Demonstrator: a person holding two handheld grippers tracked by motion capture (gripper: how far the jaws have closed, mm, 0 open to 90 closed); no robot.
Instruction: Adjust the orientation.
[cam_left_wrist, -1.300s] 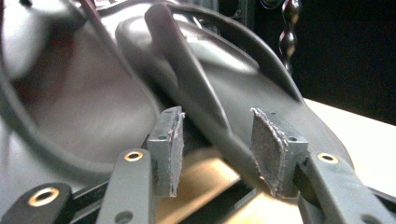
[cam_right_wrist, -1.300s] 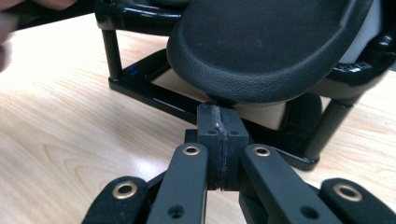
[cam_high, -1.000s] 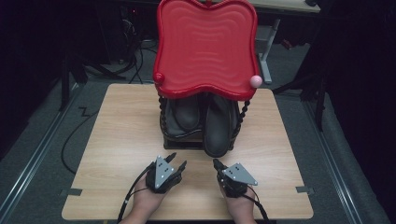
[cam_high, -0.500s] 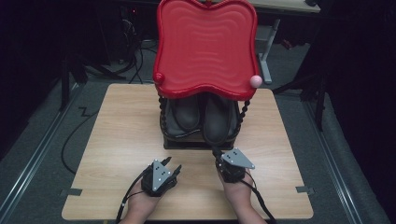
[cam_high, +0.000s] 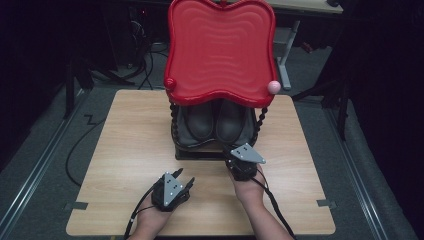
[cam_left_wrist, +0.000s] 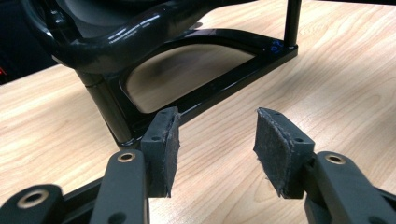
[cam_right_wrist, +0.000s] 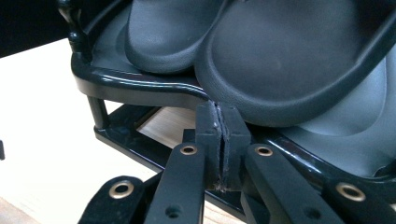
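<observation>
Low in the high view, the left hand-held gripper (cam_high: 184, 181) sits on the tabletop (cam_high: 125, 150) with its jaws well apart and empty, much where it was a second ago. The right hand-held gripper (cam_high: 236, 159) has moved up the frame since then, from beside the left one to the front edge of the black rack (cam_high: 200, 149). Its jaws are pressed together with nothing between them, their tips just below the toe of the right-hand dark shoe (cam_right_wrist: 299, 60). This looks like an approach to the shoes (cam_high: 215, 120), which sit side by side on the rack's lower shelf, under the red tray (cam_high: 220, 50) at upper centre.
</observation>
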